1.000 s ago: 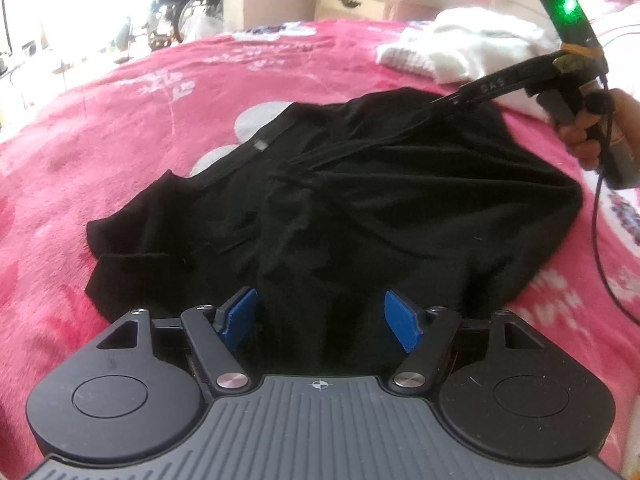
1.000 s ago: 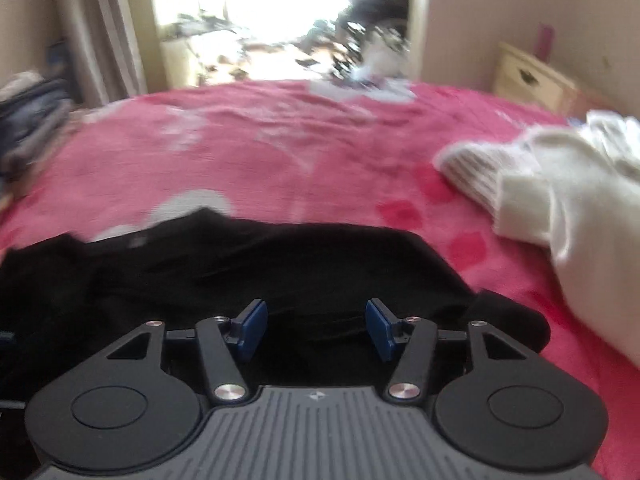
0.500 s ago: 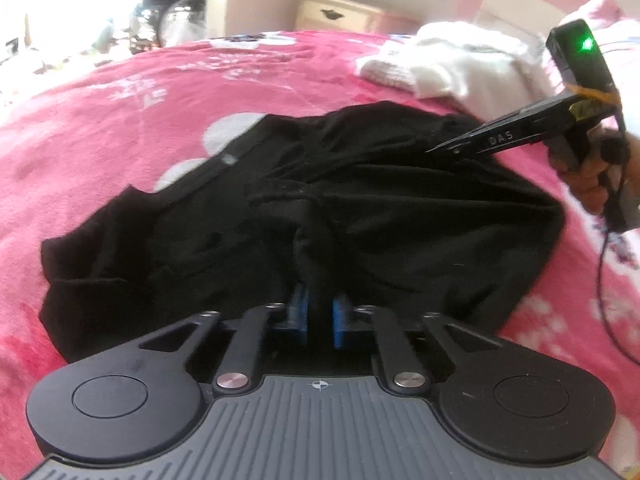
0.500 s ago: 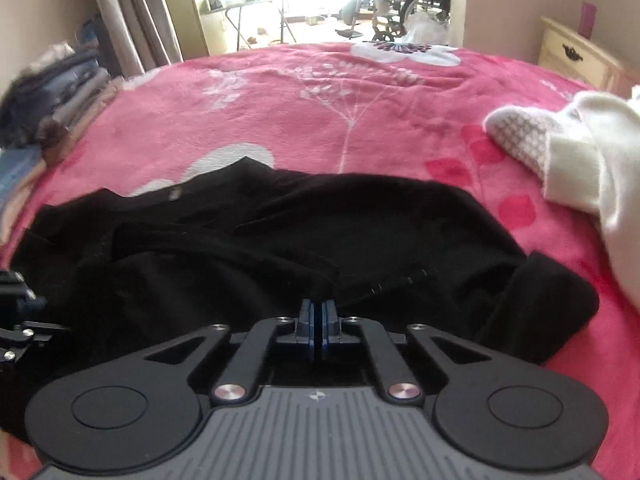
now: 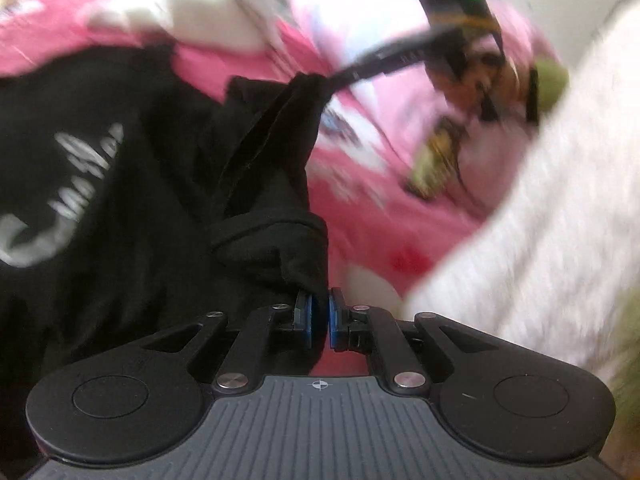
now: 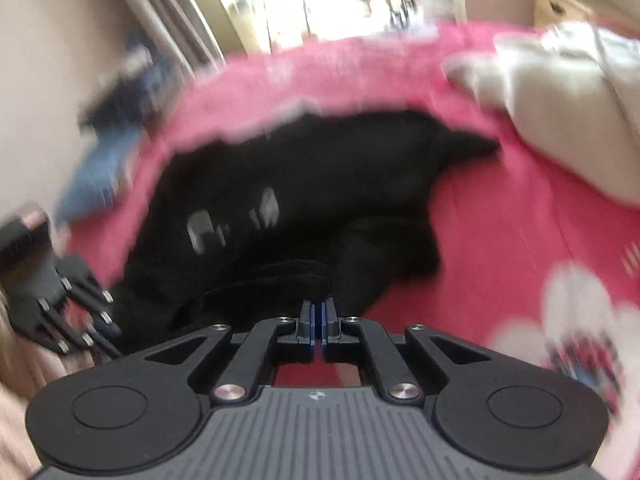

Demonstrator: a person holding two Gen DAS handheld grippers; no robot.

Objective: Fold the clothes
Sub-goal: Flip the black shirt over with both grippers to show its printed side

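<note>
Gripping a bunched edge of the black shirt (image 5: 132,184), the left tongs (image 5: 320,316) are closed on the cloth, which a second ago they only straddled with fingers wide. To their right, the right tongs (image 6: 318,326) are pinched nearly together on another fold of the same shirt; a second ago they too stood open. The shirt has been pulled up and turned since then: pale lettering now shows on it, where only plain black showed before. Most of it still rests on the pink bed (image 6: 500,248), with a white garment (image 6: 568,92) lying further right. Both views are smeared by motion, so the exact edge held is hard to tell; probably the shirt is mid-flip toward a fold.
</note>
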